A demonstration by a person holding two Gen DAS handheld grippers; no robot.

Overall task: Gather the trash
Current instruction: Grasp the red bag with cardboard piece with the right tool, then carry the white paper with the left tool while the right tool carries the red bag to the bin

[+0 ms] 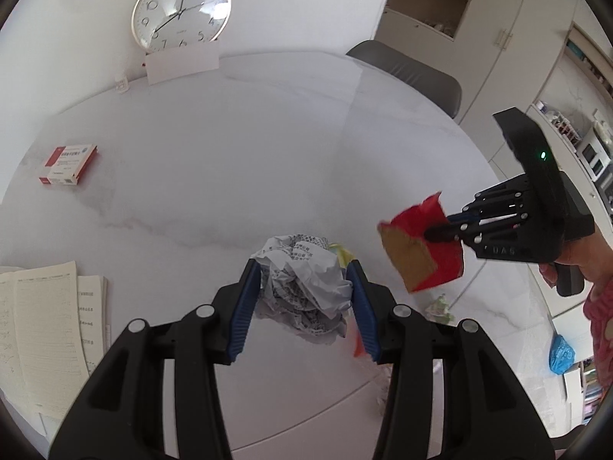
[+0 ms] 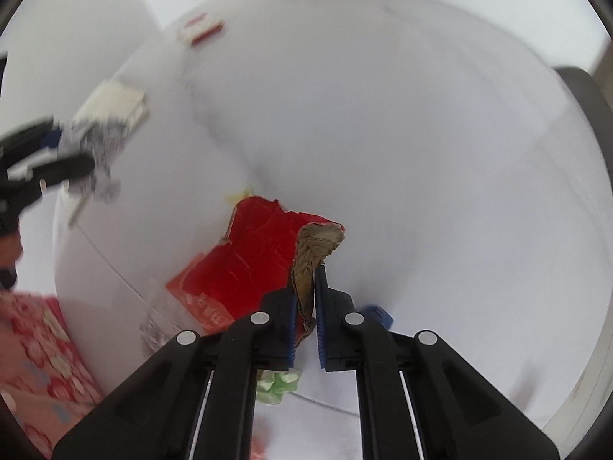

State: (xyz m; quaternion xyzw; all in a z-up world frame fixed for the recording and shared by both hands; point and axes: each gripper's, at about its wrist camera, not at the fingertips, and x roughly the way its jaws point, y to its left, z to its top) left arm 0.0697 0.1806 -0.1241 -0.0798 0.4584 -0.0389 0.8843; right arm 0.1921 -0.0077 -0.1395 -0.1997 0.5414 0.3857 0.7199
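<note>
Two black grippers with blue pads work above a pale marble table [image 1: 230, 145], one in each of a person's hands. Nearest the left wrist camera, the left gripper [image 1: 306, 287] is clamped on one crumpled ball of printed paper [image 1: 306, 280], its pads pressing the wad from both sides; the ball is roughly round, with no clear long axis, and sits at the six o'clock side of that view, above the tabletop. At three o'clock in the same view the right gripper [image 1: 440, 232], gripped by a hand [image 1: 586, 268] in a red flowered sleeve [image 1: 601, 329], has its jaws together on one torn piece of red cardboard [image 1: 421, 245], brown on its inner face. Seen from the right wrist camera, the pads pinch the brown torn edge, and the cardboard's long axis runs away from the gripper toward eleven o'clock, red face turned left, held off the table.

One green crumpled scrap [image 2: 277, 385] shows below the right gripper, at six o'clock. One red-and-white box [image 1: 69, 164] lies flat at nine o'clock on the table, well apart from both grippers. One stack of printed papers [image 1: 42, 329] lies at eight o'clock. One round wall clock [image 1: 181, 10] leans at eleven o'clock behind one white card [image 1: 182, 63]. One grey chair [image 1: 413, 73] stands at the table's far edge, near one o'clock.
</note>
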